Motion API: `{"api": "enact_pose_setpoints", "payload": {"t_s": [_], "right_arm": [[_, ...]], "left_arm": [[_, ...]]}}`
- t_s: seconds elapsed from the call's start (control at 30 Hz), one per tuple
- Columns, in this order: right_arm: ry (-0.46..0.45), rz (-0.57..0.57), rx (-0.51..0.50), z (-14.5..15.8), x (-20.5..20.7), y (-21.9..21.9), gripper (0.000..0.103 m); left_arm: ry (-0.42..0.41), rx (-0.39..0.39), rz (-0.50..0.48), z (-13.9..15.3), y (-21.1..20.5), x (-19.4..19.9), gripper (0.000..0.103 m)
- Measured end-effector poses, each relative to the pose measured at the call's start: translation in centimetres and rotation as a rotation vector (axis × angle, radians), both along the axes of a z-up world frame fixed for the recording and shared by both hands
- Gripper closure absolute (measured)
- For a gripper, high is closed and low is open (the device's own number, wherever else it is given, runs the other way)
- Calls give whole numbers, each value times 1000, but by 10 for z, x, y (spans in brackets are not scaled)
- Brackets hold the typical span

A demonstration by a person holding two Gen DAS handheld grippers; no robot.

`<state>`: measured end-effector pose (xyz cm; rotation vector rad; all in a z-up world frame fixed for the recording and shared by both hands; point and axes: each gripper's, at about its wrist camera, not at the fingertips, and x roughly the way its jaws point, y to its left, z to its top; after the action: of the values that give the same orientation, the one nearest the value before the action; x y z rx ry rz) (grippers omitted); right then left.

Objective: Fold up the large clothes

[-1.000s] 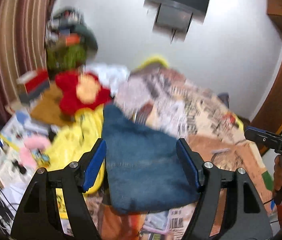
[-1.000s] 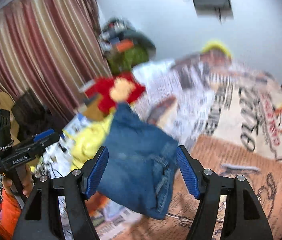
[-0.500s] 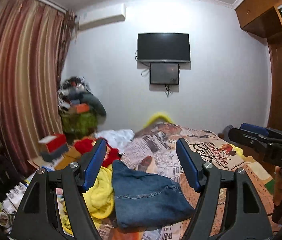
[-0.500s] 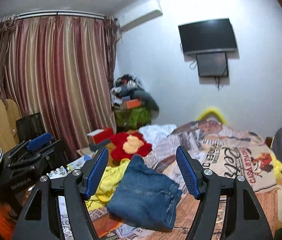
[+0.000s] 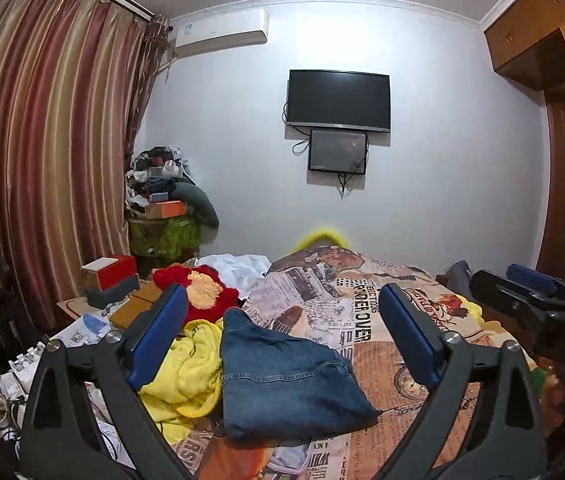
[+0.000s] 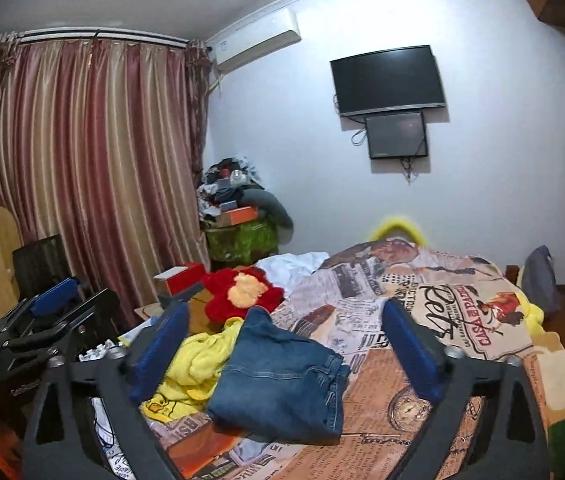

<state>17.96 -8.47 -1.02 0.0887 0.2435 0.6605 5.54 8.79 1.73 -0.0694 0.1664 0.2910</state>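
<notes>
My left gripper (image 5: 282, 340) was spread wide with nothing between its blue pads (image 5: 158, 340), raised clear above the bed. My right gripper (image 6: 282, 352) stood just as wide and just as bare; from the left wrist view I could see it off to the right (image 5: 538, 312), and the left one showed at the left edge of the right wrist view (image 6: 54, 320).

Below and just ahead of both lay the folded jeans (image 5: 282, 380), a compact denim bundle resting on the newspaper-print bedspread (image 5: 362, 320) near its front edge. Touching the jeans on the left was a crumpled yellow garment (image 5: 190, 368). Behind that sat a red plush flower (image 5: 202, 292) with a pale centre, and a white cloth (image 5: 238, 266) further back.

Farther left I saw a red box (image 5: 112, 274) and striped curtains (image 5: 42, 140). On the far wall hung a television (image 5: 338, 100), with an air conditioner (image 5: 220, 34) near the ceiling.
</notes>
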Motion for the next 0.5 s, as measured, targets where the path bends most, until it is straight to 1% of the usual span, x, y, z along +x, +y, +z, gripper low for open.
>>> {"api": "enact_pose_setpoints", "payload": {"t_s": [0.07,0.17,0.5], "right_arm": [[-5,-19,9,-1,0,-2,0],[-10,-50,1,-3,-1,-2,0],[-28,-52,-15,-1,-4,0,0]], "left_arm": [[0,2,1,-1,-2,-2,1],[3,-2,-2,-3,-3,-3,1],[14,2,0,-5,-4,2,1]]}}
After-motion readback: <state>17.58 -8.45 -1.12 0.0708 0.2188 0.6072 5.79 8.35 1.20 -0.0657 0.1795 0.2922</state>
